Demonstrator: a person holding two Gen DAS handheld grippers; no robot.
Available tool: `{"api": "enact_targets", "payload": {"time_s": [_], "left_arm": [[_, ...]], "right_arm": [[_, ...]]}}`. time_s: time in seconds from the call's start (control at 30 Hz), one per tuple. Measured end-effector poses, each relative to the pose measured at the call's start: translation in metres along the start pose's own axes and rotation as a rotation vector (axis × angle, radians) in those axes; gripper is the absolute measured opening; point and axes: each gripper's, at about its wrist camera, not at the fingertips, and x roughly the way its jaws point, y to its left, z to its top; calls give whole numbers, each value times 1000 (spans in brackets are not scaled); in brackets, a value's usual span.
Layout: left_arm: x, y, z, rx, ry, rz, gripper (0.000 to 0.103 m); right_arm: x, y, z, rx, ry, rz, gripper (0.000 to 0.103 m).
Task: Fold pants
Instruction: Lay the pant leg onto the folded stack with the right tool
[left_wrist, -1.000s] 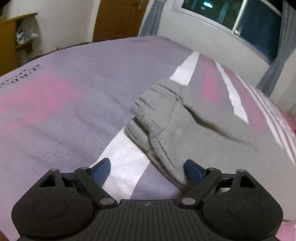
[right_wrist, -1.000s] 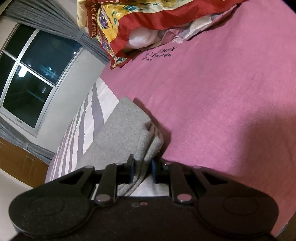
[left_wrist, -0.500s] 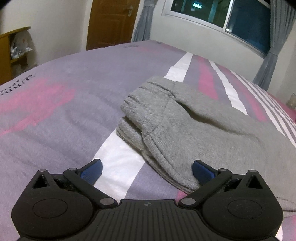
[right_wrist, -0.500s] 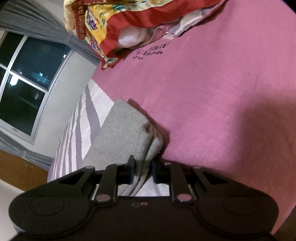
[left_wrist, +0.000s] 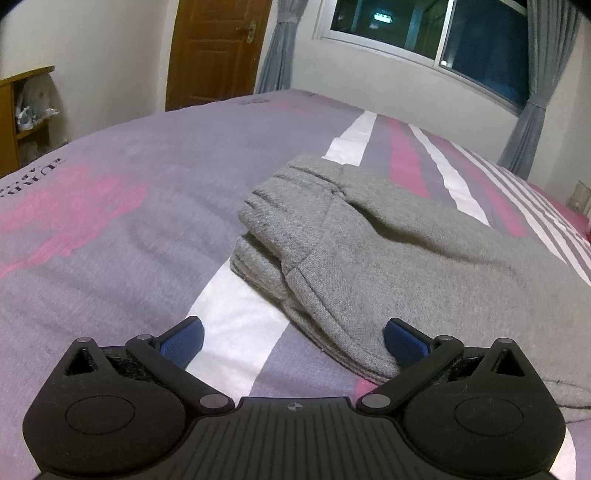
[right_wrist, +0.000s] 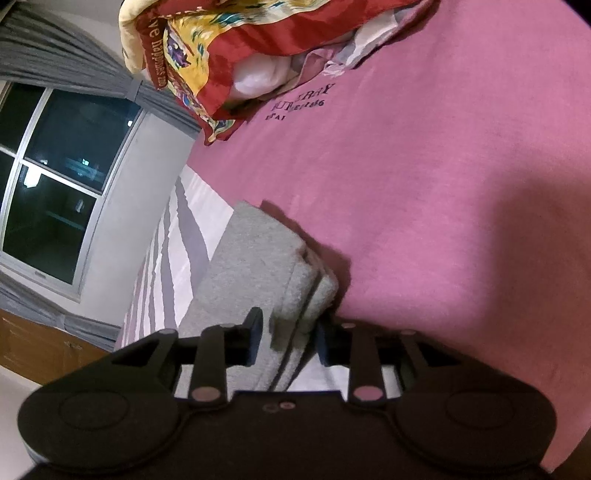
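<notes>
While the folded grey pants (left_wrist: 388, 254) lie on the bed (left_wrist: 122, 236) at the centre and right of the left wrist frame, we see the left tongs (left_wrist: 293, 338) at the lower edge with their blue pads (left_wrist: 183, 339) spread as wide as they go — they have just been opening, and neither pad presses on the cloth. One pad sits over the white stripe of the bedspread at lower left; the other lies just beside or over the near hem of the pants at lower right, and we cannot tell whether it brushes the fabric. The waistband end of the pants is bunched in layers toward the middle of the frame. A brown door (left_wrist: 218, 51) stands at the upper middle and a dark window (left_wrist: 436, 33) with grey curtains fills the upper right. In the right wrist frame, the right tongs (right_wrist: 286, 338) sit low at centre, their jaws narrow and easing apart a little — a stacked corner of the pants (right_wrist: 255, 266) is between them, and the pads look to be close against or just off the cloth. Pink bedspread fills the right of that frame, and a red and yellow blanket (right_wrist: 207, 48) is heaped at the top.
</notes>
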Motion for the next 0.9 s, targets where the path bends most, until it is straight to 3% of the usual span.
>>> {"api": "enact_targets", "payload": {"time_s": [0.27, 0.47, 0.67, 0.9], "left_arm": [[-2, 3, -3, -2, -8, -12, 103], [-4, 11, 8, 32, 8, -11, 103], [-21, 47, 19, -28, 3, -21, 103], [-40, 60, -3, 149, 18, 47, 103]], "right_arm": [[0, 24, -1, -102, -14, -96, 18], [-1, 84, 1, -276, -19, -136, 18], [14, 171, -9, -457, -9, -90, 18], [59, 283, -86, -712, 78, 55, 18]]}}
